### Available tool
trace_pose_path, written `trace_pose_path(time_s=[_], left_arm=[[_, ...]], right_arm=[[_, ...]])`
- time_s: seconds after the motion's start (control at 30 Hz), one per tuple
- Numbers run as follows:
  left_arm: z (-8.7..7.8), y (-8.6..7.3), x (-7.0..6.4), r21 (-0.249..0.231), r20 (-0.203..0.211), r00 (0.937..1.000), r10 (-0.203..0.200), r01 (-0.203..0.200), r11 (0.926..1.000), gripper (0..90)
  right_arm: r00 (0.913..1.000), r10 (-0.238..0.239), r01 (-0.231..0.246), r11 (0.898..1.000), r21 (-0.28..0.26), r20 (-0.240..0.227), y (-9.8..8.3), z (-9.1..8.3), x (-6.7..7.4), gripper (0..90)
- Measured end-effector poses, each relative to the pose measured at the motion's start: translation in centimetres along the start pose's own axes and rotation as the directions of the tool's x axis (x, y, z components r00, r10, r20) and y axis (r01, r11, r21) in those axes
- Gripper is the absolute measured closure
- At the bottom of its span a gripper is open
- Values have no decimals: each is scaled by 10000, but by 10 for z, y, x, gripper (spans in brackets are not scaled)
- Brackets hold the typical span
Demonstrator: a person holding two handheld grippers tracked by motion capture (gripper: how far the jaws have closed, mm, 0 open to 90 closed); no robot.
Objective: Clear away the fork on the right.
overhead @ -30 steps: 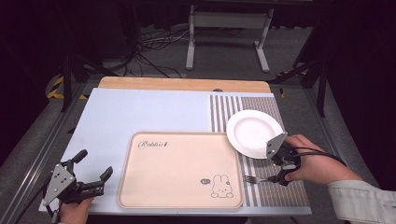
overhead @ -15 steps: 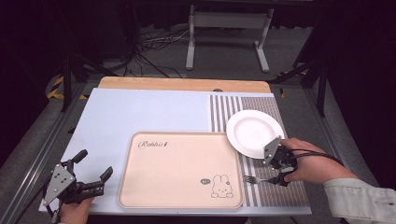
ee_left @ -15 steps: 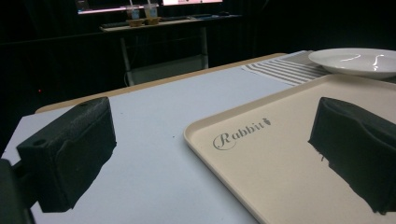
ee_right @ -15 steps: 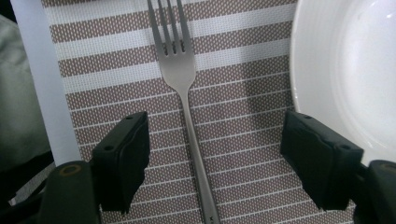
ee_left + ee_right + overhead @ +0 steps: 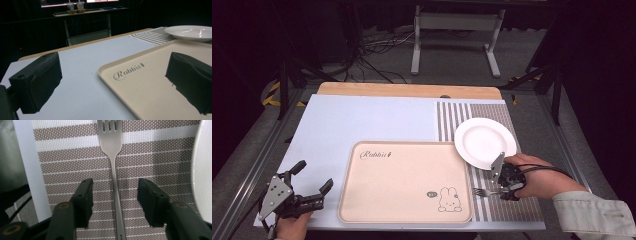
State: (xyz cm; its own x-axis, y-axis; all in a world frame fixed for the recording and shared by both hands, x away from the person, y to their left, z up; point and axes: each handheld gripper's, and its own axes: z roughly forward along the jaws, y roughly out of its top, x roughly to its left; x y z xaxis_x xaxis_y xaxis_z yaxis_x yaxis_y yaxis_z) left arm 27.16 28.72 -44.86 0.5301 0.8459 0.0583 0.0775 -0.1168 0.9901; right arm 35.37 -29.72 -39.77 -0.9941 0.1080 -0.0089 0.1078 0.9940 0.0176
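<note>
Since a second ago the right gripper (image 5: 503,189) has dropped down over the fork (image 5: 486,191) on the striped mat (image 5: 452,116), and its jaws have just been closing, now half-spread either side of the handle without touching it. Fork lies just right of the rabbit tray (image 5: 404,181), near the white plate (image 5: 484,142). Left gripper (image 5: 309,183) sits off the tray's left edge, jaws wide apart and empty.

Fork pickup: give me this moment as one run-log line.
right claw: astride fork handle, closing, pads not touching | fork: flat on striped mat | left claw: open, empty | plate: empty
</note>
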Motion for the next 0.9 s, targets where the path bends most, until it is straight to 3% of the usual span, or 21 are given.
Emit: trace_pose_path(time_s=[0.03,0.37,0.57,0.9], left_arm=[[0,0,0,11,-8,10000,3,-3,10000,11],[0,0,0,4,10,10000,-6,6,10000,11],[1,0,0,20,47,10000,39,-39,10000,12],[1,0,0,16,53,10000,25,-25,10000,12]], right_arm=[[9997,-233,232,9997,119,81,1,2,-1,528],[9985,-538,542,9963,659,-75,3,13,-5,668],[9952,-964,978,9862,1333,-173,5,16,-7,791],[9899,-1386,1418,9763,1635,-304,7,17,-7,844]])
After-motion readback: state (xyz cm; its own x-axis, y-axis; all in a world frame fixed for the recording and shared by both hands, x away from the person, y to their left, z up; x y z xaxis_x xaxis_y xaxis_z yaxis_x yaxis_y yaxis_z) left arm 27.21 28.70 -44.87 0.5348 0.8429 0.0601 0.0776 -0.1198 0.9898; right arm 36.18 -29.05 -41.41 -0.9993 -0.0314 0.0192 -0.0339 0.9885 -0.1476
